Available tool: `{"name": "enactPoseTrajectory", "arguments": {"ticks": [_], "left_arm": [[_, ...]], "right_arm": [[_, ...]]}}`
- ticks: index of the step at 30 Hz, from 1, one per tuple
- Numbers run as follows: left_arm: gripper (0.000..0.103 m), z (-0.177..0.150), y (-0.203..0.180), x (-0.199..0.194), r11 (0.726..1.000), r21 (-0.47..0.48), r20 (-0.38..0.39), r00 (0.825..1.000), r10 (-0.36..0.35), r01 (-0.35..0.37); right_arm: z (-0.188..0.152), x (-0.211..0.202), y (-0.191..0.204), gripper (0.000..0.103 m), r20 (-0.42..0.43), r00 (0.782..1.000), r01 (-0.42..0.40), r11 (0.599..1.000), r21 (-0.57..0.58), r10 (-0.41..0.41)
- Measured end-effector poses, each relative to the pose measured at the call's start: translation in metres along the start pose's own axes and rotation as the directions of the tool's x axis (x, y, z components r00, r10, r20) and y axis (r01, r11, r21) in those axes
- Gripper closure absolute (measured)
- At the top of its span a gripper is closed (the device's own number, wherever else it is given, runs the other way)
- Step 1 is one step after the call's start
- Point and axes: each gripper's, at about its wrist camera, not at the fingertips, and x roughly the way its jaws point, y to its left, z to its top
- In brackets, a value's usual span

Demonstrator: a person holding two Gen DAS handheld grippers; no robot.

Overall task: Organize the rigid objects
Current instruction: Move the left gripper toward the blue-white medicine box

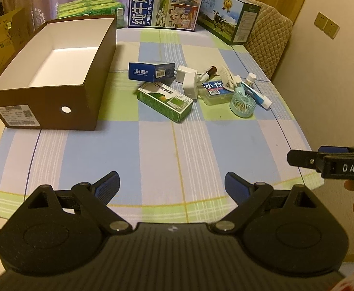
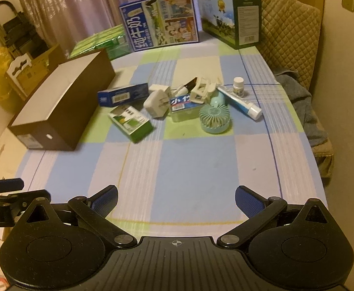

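both tongs, left tongs (image 1: 172, 181) and right tongs (image 2: 176, 197), are hovering spread and empty over the near tabletop (image 1: 152, 150). no item is being carried yet; judged the opening step. the clutter, green carton (image 1: 165, 101) nearest, is lying mid-table, just right of the open brown box (image 1: 53, 72), seemingly empty. next move calls for a forward reach. open room is lying between; the right table edge is sitting close.

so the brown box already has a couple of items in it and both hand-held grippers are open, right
Not quite. The left wrist view shows the brown box holds nothing; the items still lie in a pile on the table. Both the left hand-held gripper and right hand-held gripper are open.
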Motion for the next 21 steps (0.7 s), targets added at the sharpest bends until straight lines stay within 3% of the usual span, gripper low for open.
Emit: {"name": "enactPoseTrajectory", "arguments": {"ticks": [4, 8, 21], "left_arm": [[0.012, 0.012, 0.000, 0.012, 1.000, -0.016, -0.003, 1.000, 0.010, -0.010], [0.013, 0.029, -0.004, 0.027, 1.000, -0.006, 0.002, 1.000, 0.014, -0.014], [0.014, 0.125, -0.013, 0.104, 0.985, 0.143, 0.029, 0.995, 0.095, -0.099]], "right_arm": [[0.017, 0.012, -0.013, 0.002, 0.016, 1.000, 0.010, 1.000, -0.011, -0.009], [0.032, 0.023, -0.030, 0.010, 0.046, 0.999, 0.021, 1.000, -0.023, -0.020], [0.098, 0.073, -0.098, 0.017, 0.088, 0.996, 0.022, 1.000, -0.016, -0.020]]}}
